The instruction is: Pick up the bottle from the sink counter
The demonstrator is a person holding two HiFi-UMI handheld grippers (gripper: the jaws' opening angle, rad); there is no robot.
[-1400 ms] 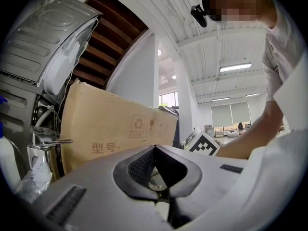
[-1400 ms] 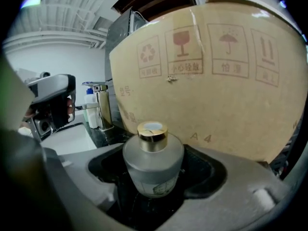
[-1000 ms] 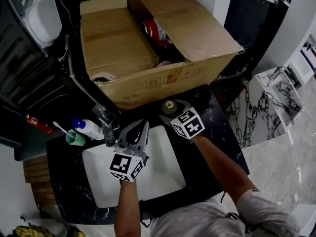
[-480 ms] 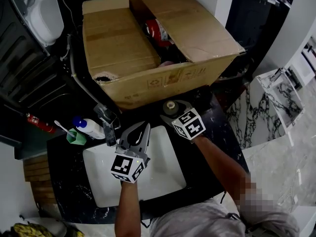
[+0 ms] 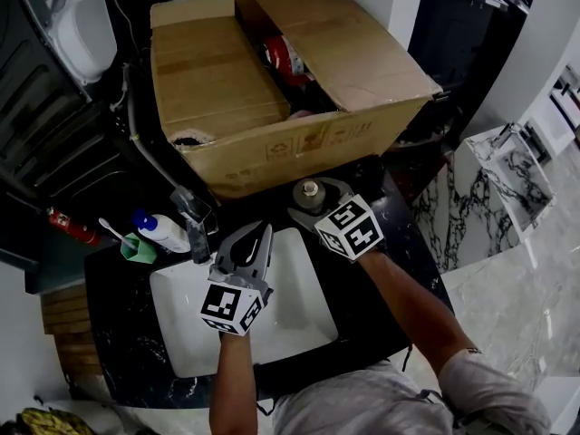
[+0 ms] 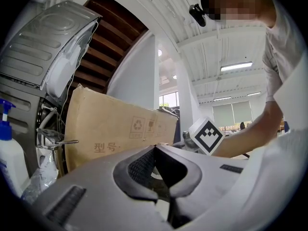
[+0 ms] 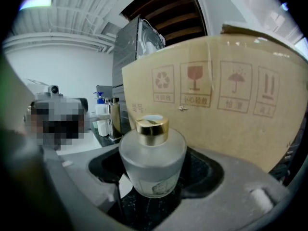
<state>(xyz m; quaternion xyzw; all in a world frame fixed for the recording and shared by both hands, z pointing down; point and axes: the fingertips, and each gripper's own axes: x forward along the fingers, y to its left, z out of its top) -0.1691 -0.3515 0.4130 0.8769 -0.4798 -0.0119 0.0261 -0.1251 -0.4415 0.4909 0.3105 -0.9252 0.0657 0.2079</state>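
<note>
Overhead, the head view has the cardboard box (image 5: pixel 227 89) filling its top. Small handling marks are printed on the box's front face, too fine to read from there. Just below that face the bottle (image 5: pixel 311 190) stands on the dark counter (image 5: pixel 399 243), between the jaws of the right gripper (image 5: pixel 313 198). The left gripper (image 5: pixel 263 232) hangs further below the box, over the white basin (image 5: pixel 299 306). A blue-capped pump bottle (image 5: pixel 168 236) stands below the box's left corner.

Seen in the left gripper view, the box front reads "型号", with a recycling mark and a fragile-glass mark beside it. This gripper's jaws are pressed together at the tips with nothing between them.

Seen in the right gripper view, the box face carries four marks in a row: recycling arrows, a glass, an umbrella and two upward arrows. The captions beneath them are too small to read. In front of the box the frosted, gold-capped bottle (image 7: pixel 151 160) stands upright between the jaws, which are spread with a dark gap on each side. The print on its pale label cannot be read.
</note>
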